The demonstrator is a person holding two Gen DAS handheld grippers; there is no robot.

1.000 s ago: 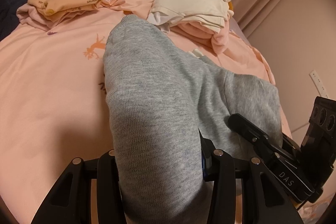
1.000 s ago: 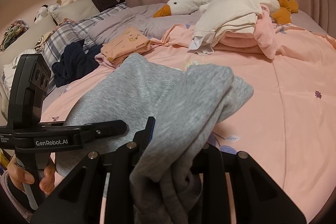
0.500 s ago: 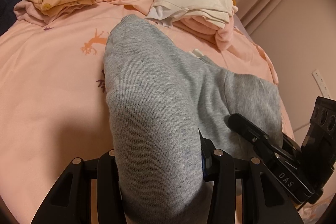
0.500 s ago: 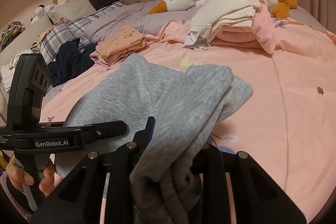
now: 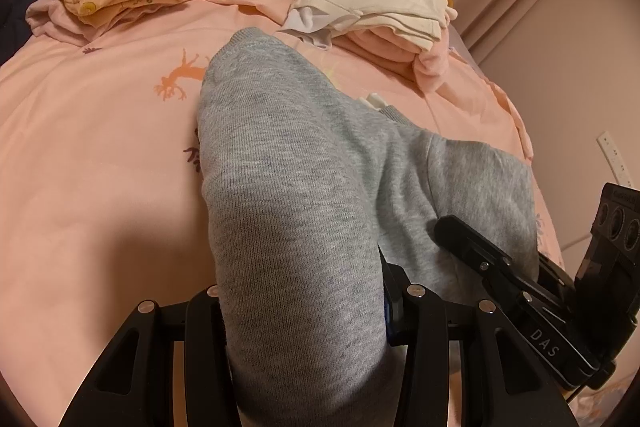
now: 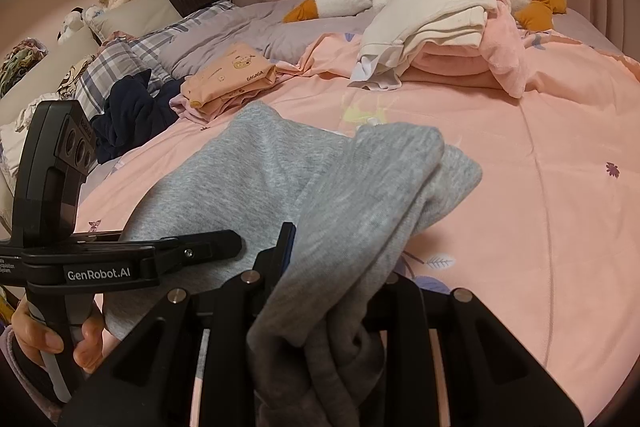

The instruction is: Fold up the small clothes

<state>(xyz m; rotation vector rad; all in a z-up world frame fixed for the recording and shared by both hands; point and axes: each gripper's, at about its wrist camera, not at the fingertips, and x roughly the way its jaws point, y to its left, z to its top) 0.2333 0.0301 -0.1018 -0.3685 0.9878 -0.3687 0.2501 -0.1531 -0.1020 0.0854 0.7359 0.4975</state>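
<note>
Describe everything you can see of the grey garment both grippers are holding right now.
The grey garment is soft, heathered knit, like sweatshirt fleece, with a stitched ribbed hem at its far end. It looks like small trousers, though I cannot be sure. The left gripper is shut on one part, the right gripper on a bunched, doubled-over part. The far portion drapes onto the pink duvet. A small white tag peeks out at its edge. Nothing else touches it.

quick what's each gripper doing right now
Left gripper: shut on the grey garment.
Right gripper: shut on the grey garment too.
</note>
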